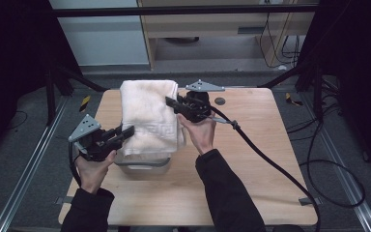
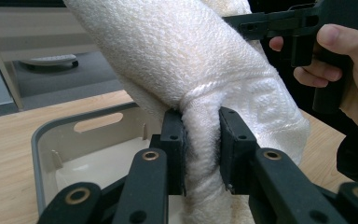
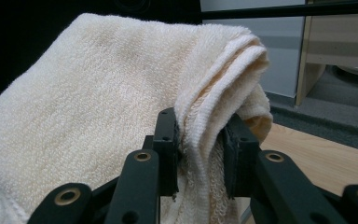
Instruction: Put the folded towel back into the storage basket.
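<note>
A folded cream towel (image 1: 147,116) hangs stretched between my two grippers above the wooden table (image 1: 251,159). My left gripper (image 1: 128,131) is shut on the towel's near left edge; in the left gripper view the cloth (image 2: 200,140) is bunched between the black pads (image 2: 173,149). My right gripper (image 1: 171,102) is shut on the far right edge, where folded layers of the towel (image 3: 200,135) are pinched between its pads (image 3: 235,154). A grey bin (image 1: 142,164) sits on the table under the towel's near end; its open inside (image 2: 88,158) looks bare.
A thick black cable (image 1: 270,159) trails from the right gripper across the table to the right. A small dark round hole (image 1: 220,101) lies in the tabletop behind the right gripper. Dark frame legs and loose cables stand on the floor around the table.
</note>
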`<state>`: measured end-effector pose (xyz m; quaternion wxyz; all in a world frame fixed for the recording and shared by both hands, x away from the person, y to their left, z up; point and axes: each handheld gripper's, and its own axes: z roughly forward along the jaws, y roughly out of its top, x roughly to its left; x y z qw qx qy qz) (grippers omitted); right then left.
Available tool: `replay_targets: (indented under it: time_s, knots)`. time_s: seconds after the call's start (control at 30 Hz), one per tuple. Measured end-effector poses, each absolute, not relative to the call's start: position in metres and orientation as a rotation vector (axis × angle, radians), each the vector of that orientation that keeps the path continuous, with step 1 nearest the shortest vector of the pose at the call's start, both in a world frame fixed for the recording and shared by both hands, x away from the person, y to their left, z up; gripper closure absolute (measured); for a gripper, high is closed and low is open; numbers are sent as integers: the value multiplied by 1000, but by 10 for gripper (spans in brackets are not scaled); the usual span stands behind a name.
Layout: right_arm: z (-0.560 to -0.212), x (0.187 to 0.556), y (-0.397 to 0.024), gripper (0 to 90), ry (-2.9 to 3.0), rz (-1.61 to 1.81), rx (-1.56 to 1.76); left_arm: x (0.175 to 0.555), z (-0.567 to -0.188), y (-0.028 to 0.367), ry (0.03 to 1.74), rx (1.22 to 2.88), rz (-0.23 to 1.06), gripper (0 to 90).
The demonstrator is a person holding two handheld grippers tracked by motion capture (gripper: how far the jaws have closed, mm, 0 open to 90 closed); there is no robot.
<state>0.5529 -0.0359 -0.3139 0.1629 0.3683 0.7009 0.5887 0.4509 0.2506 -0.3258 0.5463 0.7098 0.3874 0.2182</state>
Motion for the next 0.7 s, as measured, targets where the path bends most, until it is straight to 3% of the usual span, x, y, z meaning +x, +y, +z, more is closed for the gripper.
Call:
replay_targets:
  time_s: [0.7]
  knots:
    - [-351, 572, -5, 706, 2059, 1661, 1101, 465, -356, 276, 1012, 1708, 488, 731]
